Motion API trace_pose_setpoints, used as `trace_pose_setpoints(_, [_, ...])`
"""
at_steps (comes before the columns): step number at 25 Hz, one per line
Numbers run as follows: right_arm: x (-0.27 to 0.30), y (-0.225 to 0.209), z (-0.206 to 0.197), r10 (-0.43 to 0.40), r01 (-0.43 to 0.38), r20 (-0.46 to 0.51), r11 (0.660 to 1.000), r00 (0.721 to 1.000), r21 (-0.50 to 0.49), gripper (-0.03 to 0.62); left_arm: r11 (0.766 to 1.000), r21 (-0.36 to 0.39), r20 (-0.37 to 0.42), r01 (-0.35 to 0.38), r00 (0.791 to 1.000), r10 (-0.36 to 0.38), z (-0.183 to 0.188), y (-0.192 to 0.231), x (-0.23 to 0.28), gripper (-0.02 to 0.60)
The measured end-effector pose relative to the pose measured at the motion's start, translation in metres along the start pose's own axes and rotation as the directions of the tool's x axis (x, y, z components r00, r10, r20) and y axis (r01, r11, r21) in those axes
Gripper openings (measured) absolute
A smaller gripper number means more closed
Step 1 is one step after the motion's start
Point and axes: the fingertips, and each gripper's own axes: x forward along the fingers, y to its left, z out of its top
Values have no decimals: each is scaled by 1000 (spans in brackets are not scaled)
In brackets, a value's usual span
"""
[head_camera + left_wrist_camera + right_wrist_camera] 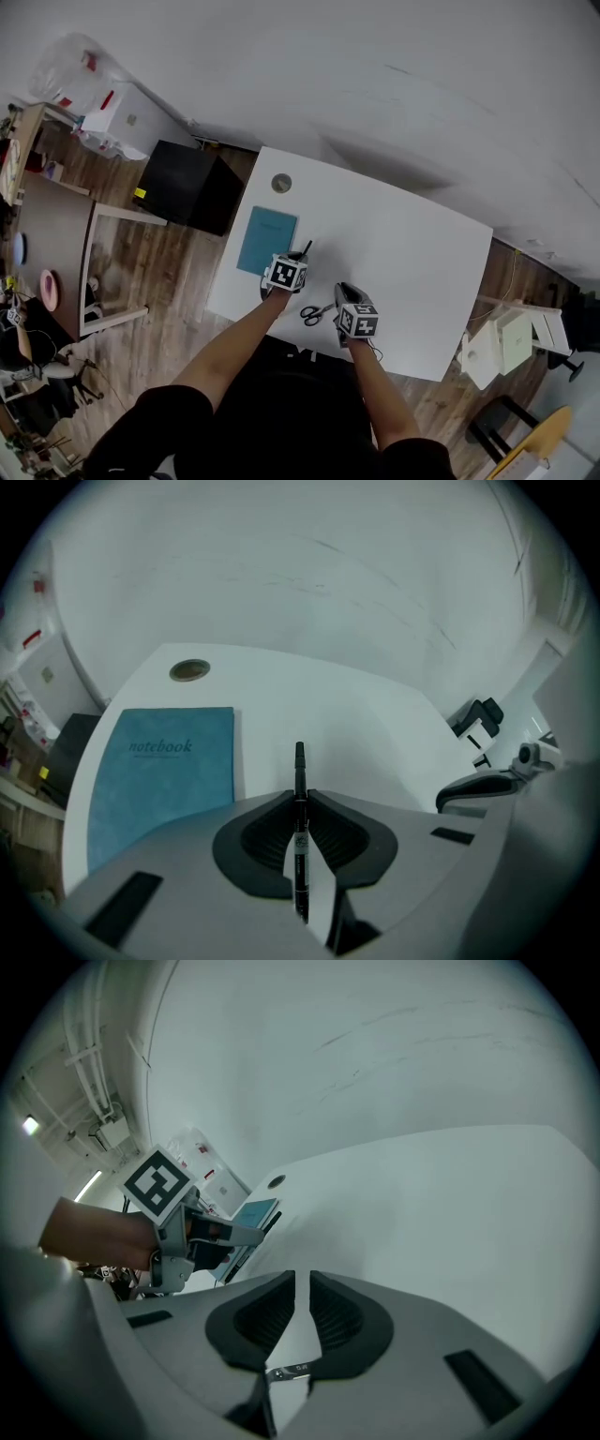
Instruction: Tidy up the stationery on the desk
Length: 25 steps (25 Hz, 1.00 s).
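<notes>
On the white desk [412,244], my left gripper [301,803] pinches the black pen [299,766], with the blue notebook [164,771] at ten o'clock. My right gripper [302,1297], at its four o'clock, clamps the scissors [286,1370].

Desk [412,253]: notebook [267,240] on its left part | round cap [281,183] behind notebook, near far edge | pen [305,251] just right of notebook | scissors [316,312] near front edge, before the pen
</notes>
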Motion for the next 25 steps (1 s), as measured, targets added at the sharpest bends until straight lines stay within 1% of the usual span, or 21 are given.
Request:
trace_pose_setpoints(4, [0, -2, -4, -9, 8, -17, 1000, 1000, -27, 66, 997, -46, -11, -70, 998, 69, 2, 22, 3, 52])
trace_pose_setpoints(10, [1, -9, -3, -20, 20, -24, 999, 1000, -26, 66, 986, -137, -23, -95, 995, 93, 5, 38, 7, 52])
trace_pose_setpoints(14, [1, -11, -3, -20, 19, -23, 1000, 1000, -16, 66, 984, -136, -39, -113, 993, 108, 2, 40, 9, 52])
trace_pose_setpoints(20, [2, -17, -3, -25, 24, -21, 1000, 999, -4, 66, 977, -179, -30, -118, 993, 115, 2, 40, 12, 54])
trace_pose_setpoints(22, [2, -18, -3, -20, 20, -16, 1000, 1000, 1, 66, 976, -175, -29, -128, 992, 124, 3, 39, 13, 54])
trace_pose_setpoints(25, [1, -17, -2, -10, 10, -3, 1000, 1000, 10, 66, 978, -150, -28, -143, 990, 140, 4, 40, 13, 54])
